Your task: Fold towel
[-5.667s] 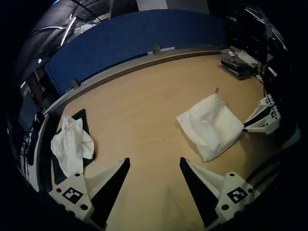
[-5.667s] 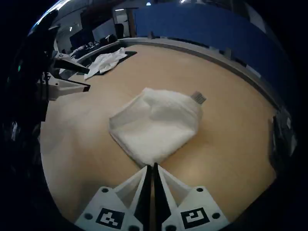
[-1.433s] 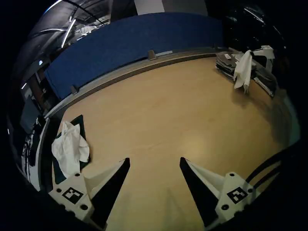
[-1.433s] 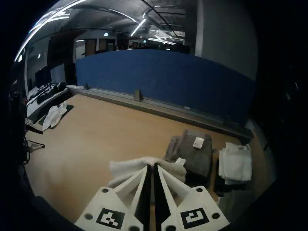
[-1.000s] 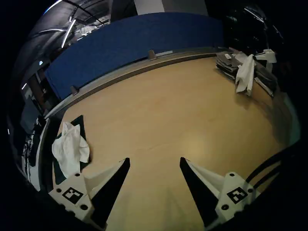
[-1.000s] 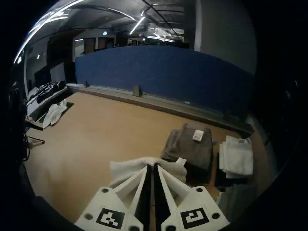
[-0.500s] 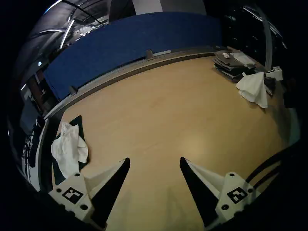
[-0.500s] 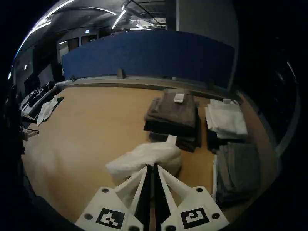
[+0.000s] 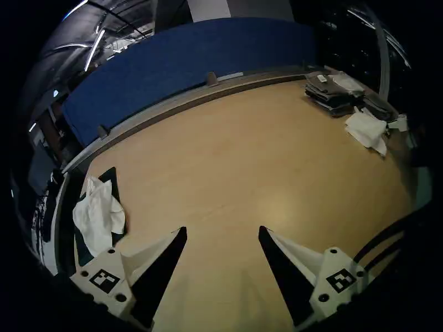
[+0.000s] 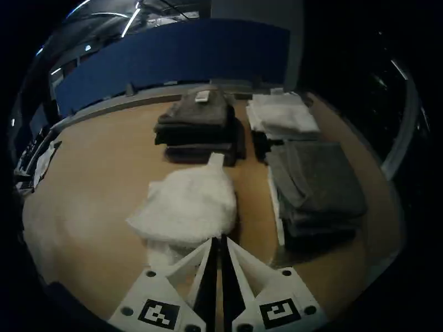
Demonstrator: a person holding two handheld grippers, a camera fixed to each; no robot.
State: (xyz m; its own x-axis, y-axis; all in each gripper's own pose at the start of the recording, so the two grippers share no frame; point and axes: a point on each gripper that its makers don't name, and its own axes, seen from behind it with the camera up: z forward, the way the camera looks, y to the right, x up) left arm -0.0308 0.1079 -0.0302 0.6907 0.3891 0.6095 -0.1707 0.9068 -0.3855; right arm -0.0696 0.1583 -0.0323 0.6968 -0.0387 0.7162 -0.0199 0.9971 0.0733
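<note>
Sagging in a soft, rumpled fold, the white towel [image 10: 188, 207] sits low on the wooden table [image 10: 94, 182], its small tab pointing toward the dark brown stack [image 10: 196, 124]. The right gripper [image 10: 220, 242] pinches the towel's near edge, its fingers pressed almost together. A grey stack [image 10: 318, 185] lies just beside the towel, with a white stack [image 10: 282, 116] behind that. The left gripper [image 9: 221, 229] hovers well apart over bare tabletop with its fingers spread wide, near a crumpled white cloth [image 9: 97, 213].

The left tool [image 9: 221, 229] hangs with fingers spread wide above the wooden tabletop [image 9: 238, 160]; a crumpled white cloth [image 9: 98, 213] lies far left; a white towel [image 9: 367, 129] sits far right beside dark folded stacks [image 9: 332, 94].
</note>
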